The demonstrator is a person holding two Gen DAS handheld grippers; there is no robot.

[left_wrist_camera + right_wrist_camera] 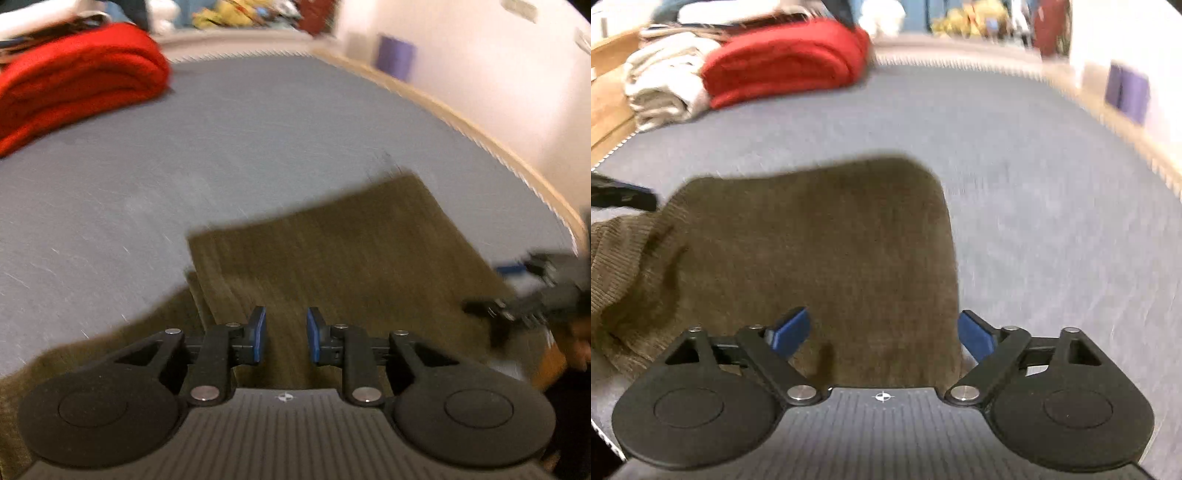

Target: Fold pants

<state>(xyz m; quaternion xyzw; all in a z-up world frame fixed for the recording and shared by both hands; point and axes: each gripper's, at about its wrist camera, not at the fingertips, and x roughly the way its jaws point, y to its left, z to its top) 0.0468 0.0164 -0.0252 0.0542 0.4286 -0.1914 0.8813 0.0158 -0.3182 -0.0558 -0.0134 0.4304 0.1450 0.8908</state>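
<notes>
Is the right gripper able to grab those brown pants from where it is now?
Probably yes. The right gripper is open right above the pants, with nothing between them. The left gripper is off to the side, out of the way.

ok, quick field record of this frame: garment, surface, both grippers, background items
garment: olive-brown pants, ribbed fabric, lying partly folded on the surface
surface: grey-blue mat with a tan border on the right
left gripper: open with a narrow gap, nothing between the pads, above the pants
right gripper: open wide, empty, over the near edge of the pants
background: folded red cloth at the far left; folded cream cloth beside it
image quality: motion blur in both views
</notes>
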